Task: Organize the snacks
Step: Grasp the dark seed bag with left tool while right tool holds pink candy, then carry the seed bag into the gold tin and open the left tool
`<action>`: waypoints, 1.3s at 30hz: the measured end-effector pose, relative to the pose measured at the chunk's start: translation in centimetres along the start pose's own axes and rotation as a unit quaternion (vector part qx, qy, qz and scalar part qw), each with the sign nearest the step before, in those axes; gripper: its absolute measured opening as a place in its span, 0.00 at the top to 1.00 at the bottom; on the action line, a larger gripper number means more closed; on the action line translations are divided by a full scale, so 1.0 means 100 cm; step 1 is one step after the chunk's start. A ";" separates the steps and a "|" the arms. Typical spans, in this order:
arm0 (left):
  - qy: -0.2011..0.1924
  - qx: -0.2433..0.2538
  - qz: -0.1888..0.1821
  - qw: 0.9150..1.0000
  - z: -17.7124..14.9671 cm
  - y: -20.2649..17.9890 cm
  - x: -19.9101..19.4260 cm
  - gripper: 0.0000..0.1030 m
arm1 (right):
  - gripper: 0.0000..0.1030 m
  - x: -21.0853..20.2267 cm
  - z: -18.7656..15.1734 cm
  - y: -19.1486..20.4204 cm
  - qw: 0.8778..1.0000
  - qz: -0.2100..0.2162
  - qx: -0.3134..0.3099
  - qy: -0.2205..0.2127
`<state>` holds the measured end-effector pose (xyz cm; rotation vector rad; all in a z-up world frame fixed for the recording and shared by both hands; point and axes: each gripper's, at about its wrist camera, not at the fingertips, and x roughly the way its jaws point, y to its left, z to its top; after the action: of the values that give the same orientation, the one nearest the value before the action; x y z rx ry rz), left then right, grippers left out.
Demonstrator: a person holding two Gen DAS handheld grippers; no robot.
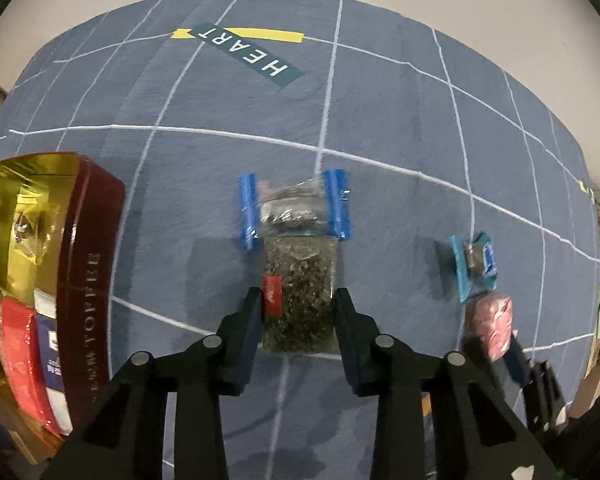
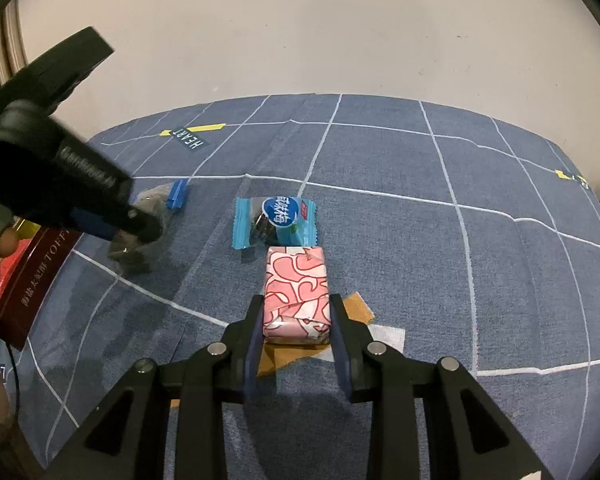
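Seaweed packet point(image 1: 298, 304) lengthwise along gripper point(image 1: 298, 300)

Open cloth point(image 1: 400, 120) ahead – toffee box point(image 1: 88, 272) walls the left, light-blue packet point(image 2: 276, 222) lies just beyond centre.

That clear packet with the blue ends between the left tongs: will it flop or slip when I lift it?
Likely floppy: the clear packet is soft film around loose dark bits, so its far end with the blue strips may droop. The glossy wrap may slip, though the left tongs grip both sides. It looks light.
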<state>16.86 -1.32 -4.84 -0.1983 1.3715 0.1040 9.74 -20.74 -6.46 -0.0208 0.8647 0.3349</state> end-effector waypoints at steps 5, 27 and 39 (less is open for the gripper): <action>-0.003 0.006 -0.002 1.000 -0.009 0.009 -0.003 0.70 | 0.70 0.000 0.000 0.001 1.000 -0.002 -0.002 0.000; -0.031 0.041 -0.014 0.999 -0.050 0.050 -0.057 0.70 | 0.70 0.001 0.000 0.012 0.999 -0.026 -0.019 0.002; -0.081 -0.006 0.032 0.996 -0.022 0.139 -0.099 0.70 | 0.69 0.002 -0.001 0.016 0.999 -0.040 -0.029 0.004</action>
<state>10.18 12.30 3.30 -0.1523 1.2162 0.1791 9.37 -19.19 -6.49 -0.1096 0.8594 0.2849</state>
